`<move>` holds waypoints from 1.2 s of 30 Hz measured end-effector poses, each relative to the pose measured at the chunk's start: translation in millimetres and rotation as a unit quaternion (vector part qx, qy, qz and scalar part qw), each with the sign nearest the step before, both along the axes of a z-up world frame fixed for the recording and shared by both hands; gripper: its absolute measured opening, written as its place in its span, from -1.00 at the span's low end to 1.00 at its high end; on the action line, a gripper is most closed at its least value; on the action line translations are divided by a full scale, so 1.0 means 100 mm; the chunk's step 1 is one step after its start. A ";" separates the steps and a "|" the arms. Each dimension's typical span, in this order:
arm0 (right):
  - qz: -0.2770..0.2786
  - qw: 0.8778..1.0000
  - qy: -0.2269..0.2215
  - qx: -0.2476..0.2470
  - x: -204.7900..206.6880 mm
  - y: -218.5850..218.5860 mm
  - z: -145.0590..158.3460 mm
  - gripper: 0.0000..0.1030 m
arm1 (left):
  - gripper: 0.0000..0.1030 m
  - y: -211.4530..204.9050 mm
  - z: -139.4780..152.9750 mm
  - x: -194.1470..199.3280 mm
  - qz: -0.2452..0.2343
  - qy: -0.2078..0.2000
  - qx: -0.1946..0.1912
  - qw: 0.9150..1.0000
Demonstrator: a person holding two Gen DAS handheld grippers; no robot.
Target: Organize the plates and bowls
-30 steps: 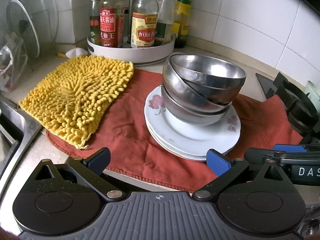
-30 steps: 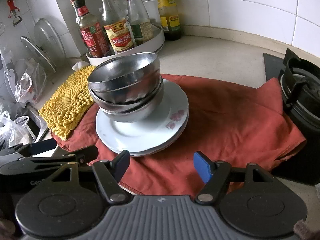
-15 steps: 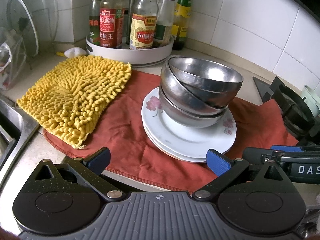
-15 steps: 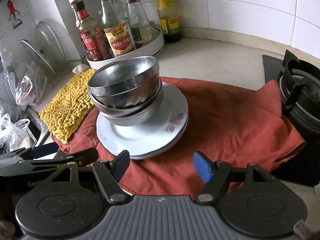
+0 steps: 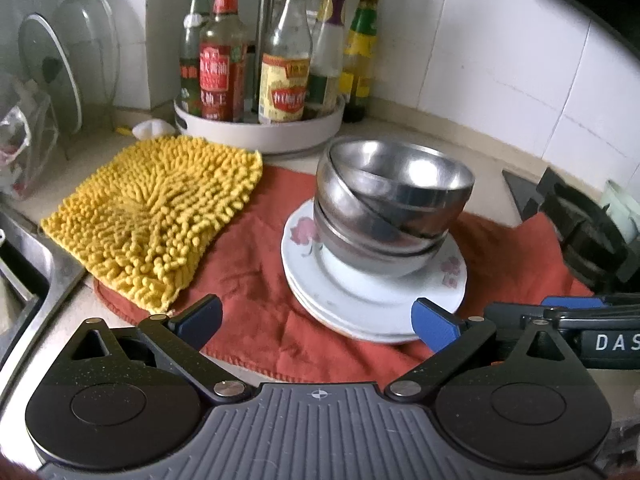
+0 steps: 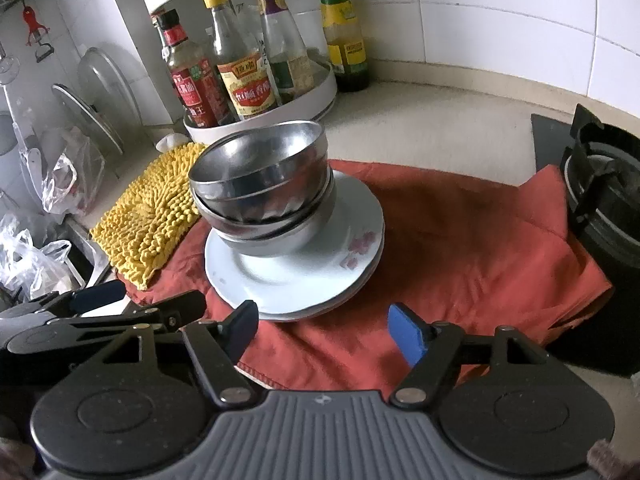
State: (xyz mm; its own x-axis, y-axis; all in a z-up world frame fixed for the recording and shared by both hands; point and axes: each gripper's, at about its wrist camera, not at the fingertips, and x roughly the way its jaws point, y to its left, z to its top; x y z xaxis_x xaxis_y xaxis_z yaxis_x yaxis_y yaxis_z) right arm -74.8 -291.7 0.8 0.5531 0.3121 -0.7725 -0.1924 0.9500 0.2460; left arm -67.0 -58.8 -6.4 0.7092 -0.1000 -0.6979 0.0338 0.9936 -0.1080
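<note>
Three nested steel bowls [image 5: 392, 216] [image 6: 260, 196], the top one tilted, stand on a stack of white flowered plates [image 5: 352, 292] [image 6: 280, 284] on a red cloth [image 5: 260, 280]. My left gripper [image 5: 316, 320] is open just in front of the plates' near rim, with nothing between its blue pads. My right gripper [image 6: 324, 328] hovers over the cloth to the right of the plates. Its jaws are opening and hold nothing. Each gripper shows at the edge of the other's view, the right one [image 5: 580, 320] and the left one [image 6: 100, 308].
A yellow chenille mat [image 5: 156, 216] overlaps the cloth's left side. A white turntable of sauce bottles [image 5: 260, 136] stands behind by the tiled wall. A black stove burner [image 6: 600, 200] is at the right, a sink edge [image 5: 20, 272] and glass lids [image 5: 52, 72] at the left.
In the left wrist view the stack now sits a little lower and more of the bottles shows. The right wrist view is almost the same. Nothing was taken hold of.
</note>
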 end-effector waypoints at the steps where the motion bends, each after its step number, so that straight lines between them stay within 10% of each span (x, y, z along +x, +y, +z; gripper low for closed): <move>1: -0.002 1.000 -0.002 -0.002 0.00 -0.01 0.01 0.34 | 0.99 0.00 0.01 0.00 0.002 -0.003 -0.001 1.000; 36: 0.000 1.000 -0.008 0.010 0.02 0.00 0.06 0.35 | 0.99 -0.02 0.04 0.00 0.006 -0.025 0.025 0.999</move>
